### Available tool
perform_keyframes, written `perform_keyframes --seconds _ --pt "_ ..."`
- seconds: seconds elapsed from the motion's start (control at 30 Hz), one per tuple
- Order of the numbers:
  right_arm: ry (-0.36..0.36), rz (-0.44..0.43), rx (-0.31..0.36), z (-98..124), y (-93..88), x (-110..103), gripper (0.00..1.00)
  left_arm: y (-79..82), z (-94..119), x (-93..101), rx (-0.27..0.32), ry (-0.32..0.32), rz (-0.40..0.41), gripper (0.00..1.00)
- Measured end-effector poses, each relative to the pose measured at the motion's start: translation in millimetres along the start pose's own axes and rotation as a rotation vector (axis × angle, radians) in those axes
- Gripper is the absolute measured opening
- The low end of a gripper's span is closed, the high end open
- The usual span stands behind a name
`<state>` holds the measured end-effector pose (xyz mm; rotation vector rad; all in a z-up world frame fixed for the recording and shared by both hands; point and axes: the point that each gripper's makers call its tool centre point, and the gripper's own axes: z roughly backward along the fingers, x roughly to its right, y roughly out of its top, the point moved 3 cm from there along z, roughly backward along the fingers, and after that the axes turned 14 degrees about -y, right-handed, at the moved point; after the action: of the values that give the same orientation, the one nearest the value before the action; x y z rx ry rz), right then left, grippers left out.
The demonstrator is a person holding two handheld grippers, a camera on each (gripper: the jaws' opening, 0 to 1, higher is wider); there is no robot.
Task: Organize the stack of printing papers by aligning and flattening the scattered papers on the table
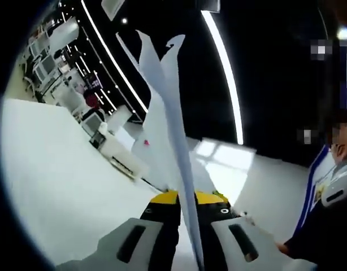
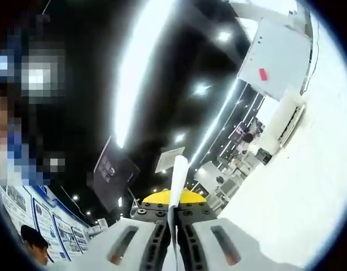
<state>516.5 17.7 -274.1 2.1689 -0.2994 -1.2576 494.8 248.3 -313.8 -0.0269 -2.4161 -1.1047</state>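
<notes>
left hand-held gripper (image 1: 185,226): jaws pinching the papers (image 1: 165,107), thin white sheets edge-on, far tips fanned and curled | right hand-held gripper (image 2: 172,231): pressed together on the same white papers (image 2: 177,180), edge-on | stack's lower edge hidden between jaws | desk (image 1: 55,180): smooth white, left

The right hand-held gripper (image 2: 172,226) clamps white papers (image 2: 177,180) edge-on between its closed jaws, the sheets rising just above its yellow body. Beside the papers stretches a tilted white surface (image 2: 298,186). Above the papers, long ceiling light strips (image 2: 137,62) cross a dark ceiling, and a white box with a red mark (image 2: 278,53) stands well apart from them.
</notes>
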Motion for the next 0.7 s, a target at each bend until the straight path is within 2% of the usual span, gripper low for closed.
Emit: perform_keyframes --seconds 0.17,0.47,0.7 --pt "-0.015 -0.003 0.004 0.8 0.5 4.7 0.0 3.6 1.9 -1.4 0.026 -0.003 0.027 0.14" --pt "-0.038 0.002 0.001 -0.2 -3.0 10.3 0.0 2.6 0.6 0.2 0.038 0.0 0.039 0.15" --pt "-0.022 -0.039 -0.048 2.9 -28.7 -2.9 0.0 1.9 -0.2 -0.2 0.035 0.008 0.036 0.16"
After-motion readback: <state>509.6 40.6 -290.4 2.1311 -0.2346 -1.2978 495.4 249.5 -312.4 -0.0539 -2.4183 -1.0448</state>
